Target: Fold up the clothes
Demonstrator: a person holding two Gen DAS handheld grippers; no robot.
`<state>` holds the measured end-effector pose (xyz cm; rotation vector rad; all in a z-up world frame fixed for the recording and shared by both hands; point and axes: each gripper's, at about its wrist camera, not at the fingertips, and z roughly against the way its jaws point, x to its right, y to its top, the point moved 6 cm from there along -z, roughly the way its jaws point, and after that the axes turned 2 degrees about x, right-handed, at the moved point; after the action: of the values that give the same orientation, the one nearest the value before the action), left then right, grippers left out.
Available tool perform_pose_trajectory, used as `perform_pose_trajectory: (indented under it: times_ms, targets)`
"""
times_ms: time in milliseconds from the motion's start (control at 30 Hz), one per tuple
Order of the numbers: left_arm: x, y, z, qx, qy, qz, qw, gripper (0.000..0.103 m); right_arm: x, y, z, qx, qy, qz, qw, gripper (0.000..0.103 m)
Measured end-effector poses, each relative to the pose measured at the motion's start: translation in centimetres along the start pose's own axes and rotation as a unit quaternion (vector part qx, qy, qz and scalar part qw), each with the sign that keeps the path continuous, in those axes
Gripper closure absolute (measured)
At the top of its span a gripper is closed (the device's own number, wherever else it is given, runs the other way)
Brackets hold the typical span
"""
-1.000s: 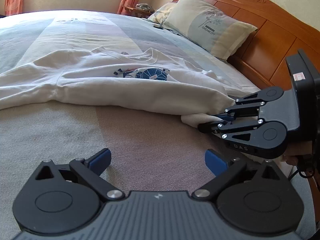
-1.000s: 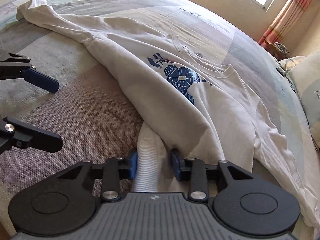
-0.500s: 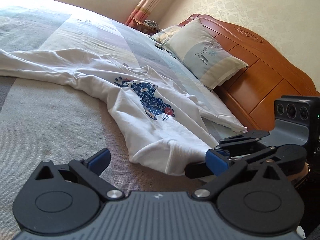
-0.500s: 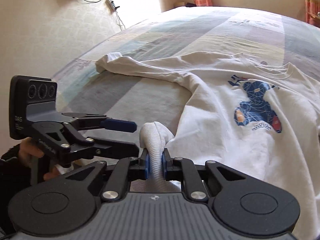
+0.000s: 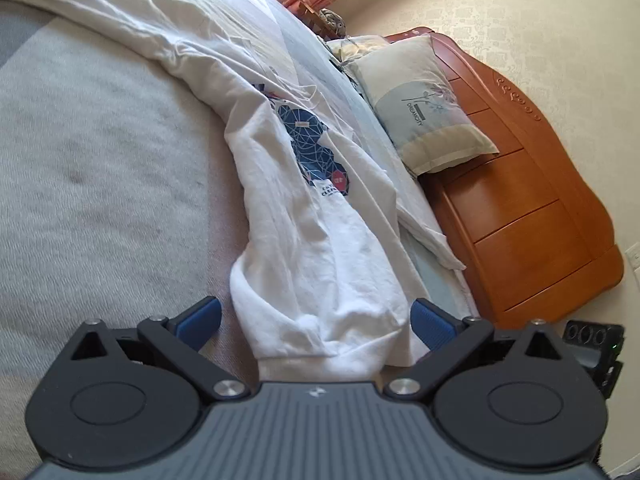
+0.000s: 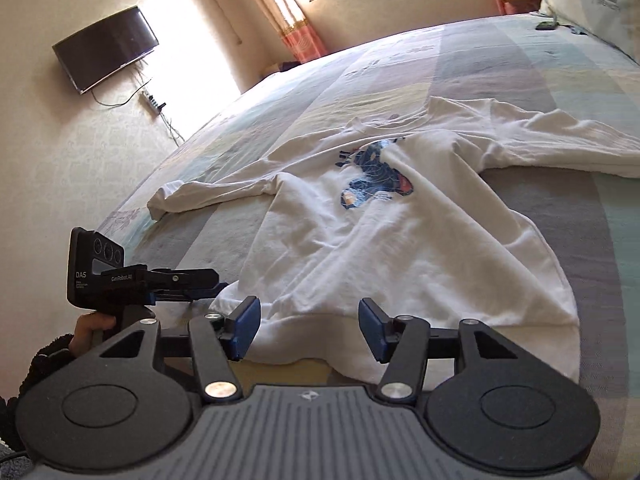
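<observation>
- One white sweatshirt (image 6: 400,240) lies crumpled on the bed (image 6: 500,60), hem nearest both tongs.
- Left tongs (image 5: 316,320) gape wide, hem between the pads, untouched.
- Right tongs (image 6: 308,326) are opening over the hem, gripping nothing.
- Only the left view shows one pillow (image 5: 424,104) and headboard (image 5: 540,208); only the right, one television (image 6: 106,48).

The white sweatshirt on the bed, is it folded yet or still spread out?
Spread out, rumpled: the white sweatshirt has both sleeves flung sideways and its hem bunched.

I am seeing: white sweatshirt (image 6: 420,240), blue geometric print (image 5: 316,148) | grey-striped bedspread (image 6: 500,64) | orange wooden headboard (image 5: 532,216) | blue gripper pads (image 6: 248,326)
</observation>
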<state>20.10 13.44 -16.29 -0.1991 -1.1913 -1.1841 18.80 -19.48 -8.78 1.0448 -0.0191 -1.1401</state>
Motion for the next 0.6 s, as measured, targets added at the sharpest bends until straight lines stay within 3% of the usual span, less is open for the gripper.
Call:
perform_pose_trajectory:
  times_ms: [233, 333, 467, 567, 600]
  targets:
    - [0.6, -0.1, -1.8, 0.014, 0.001, -0.017, 0.9998, 0.003, 3.1, -3.0, 1.5, 0.019, -0.001, -0.067, 0.998, 0.039]
    - [1.0, 0.2, -2.5, 0.018, 0.022, -0.021, 0.9994, 0.004, 3.3, -3.3, 1.4, 0.023, 0.004, -0.076, 0.997, 0.039]
    - [1.2, -1.2, -1.6, 0.009, -0.013, 0.008, 0.9999, 0.005, 3.5, -3.4, 1.7, 0.03, 0.007, -0.075, 0.997, 0.038]
    - [0.8, -1.3, -1.4, 0.016, -0.003, 0.002, 0.9999, 0.016, 4.2, -3.9, 2.0, 0.032, 0.007, -0.083, 0.996, 0.035]
    - [0.5, -1.1, -1.6, 0.018, 0.005, 0.004, 0.9998, 0.024, 4.5, -4.1, 2.0, 0.031, 0.006, -0.088, 0.996, 0.035]
